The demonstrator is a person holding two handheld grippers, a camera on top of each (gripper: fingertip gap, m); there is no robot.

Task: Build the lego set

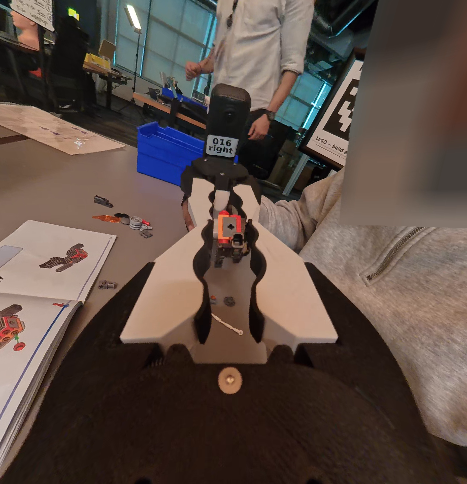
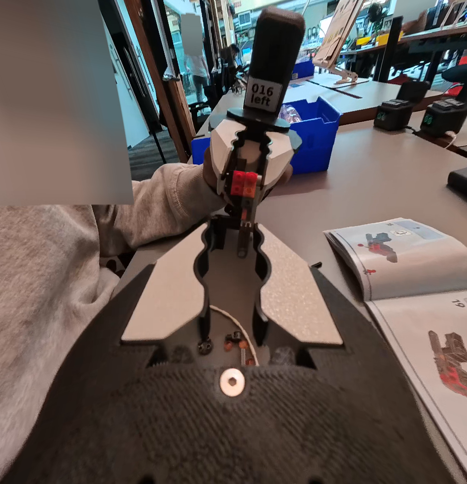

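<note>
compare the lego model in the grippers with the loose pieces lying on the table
The lego model is built up from joined parts; the loose pieces lie separate and scattered. The lego model sits between the left gripper fingers, while the loose pieces rest flat on the table. The model shows red and orange bricks; the loose pieces are mostly grey. Both appear to belong to the same set.

the left gripper [image 1: 228, 246] and the right gripper [image 2: 231, 235] face each other tip to tip, jaws narrowed; each sees the other at twelve o'clock.
</note>
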